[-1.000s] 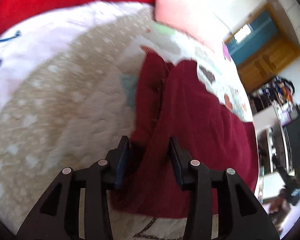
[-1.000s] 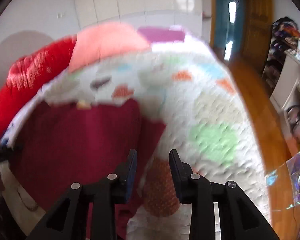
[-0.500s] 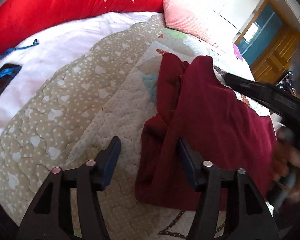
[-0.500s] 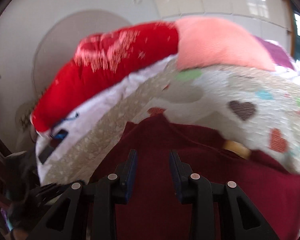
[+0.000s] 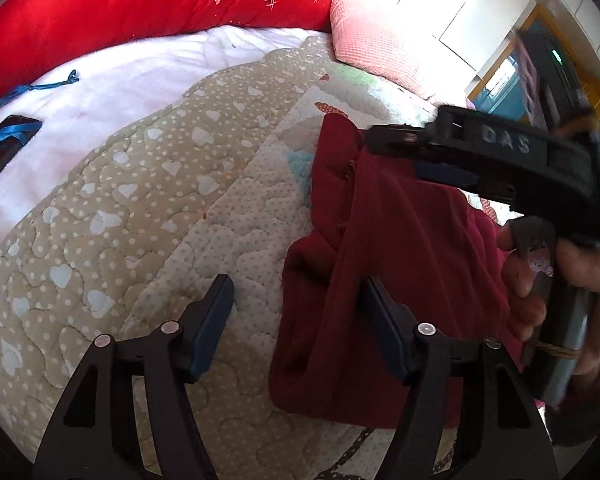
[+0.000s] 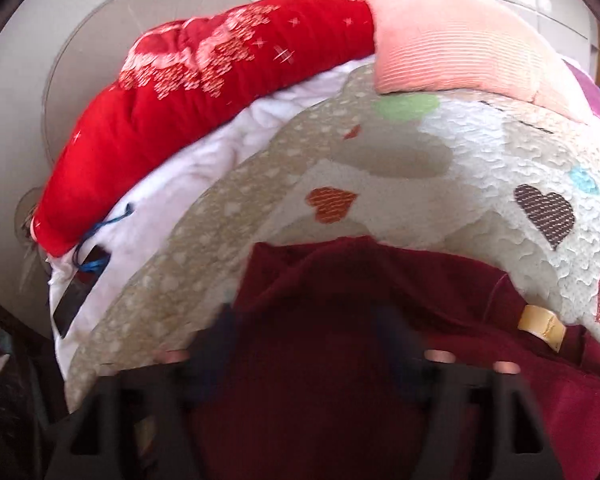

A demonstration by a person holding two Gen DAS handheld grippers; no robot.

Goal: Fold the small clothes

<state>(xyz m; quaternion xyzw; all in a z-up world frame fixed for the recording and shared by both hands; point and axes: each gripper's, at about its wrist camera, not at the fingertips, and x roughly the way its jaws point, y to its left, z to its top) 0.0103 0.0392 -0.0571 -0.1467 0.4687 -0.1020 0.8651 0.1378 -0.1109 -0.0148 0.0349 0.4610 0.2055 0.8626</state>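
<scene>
**Maroon garment lies part-folded on a heart-patterned quilt**

Quilted cotton in beige and cream, stitched with hearts, fills most of both frames: the bed quilt (image 5: 148, 208) runs from the lower left of the left wrist view up to the pillows. Along the top edge sits a long red bolster (image 5: 140, 12) embroidered with pale flowers, and beside it, at upper right, a pink ribbed pillow (image 5: 376, 40). Below the bolster a white sheet (image 5: 112, 88) shows, with a blue cord (image 5: 40, 88) across it at the far left.

Right of centre lies the maroon garment (image 5: 412, 280), its left edge doubled over in a thick fold on the quilt. In the right wrist view it fills the lower middle of the frame (image 6: 340, 340), a tan label (image 6: 542, 326) at its right edge.

At the bottom of the left wrist view the left hand-held gripper (image 5: 296, 328) has its fingers spread wide, one blue-padded finger over bare quilt and the other against the garment's fold, pinching nothing.

From the right of that frame the right hand-held gripper (image 5: 396, 152) reaches in above the garment's upper edge, gripped by a bare right hand (image 5: 548, 276). Its fingers there look close together, yet its own view is blurred at the bottom, so whether it pinches cloth cannot be told.
</scene>
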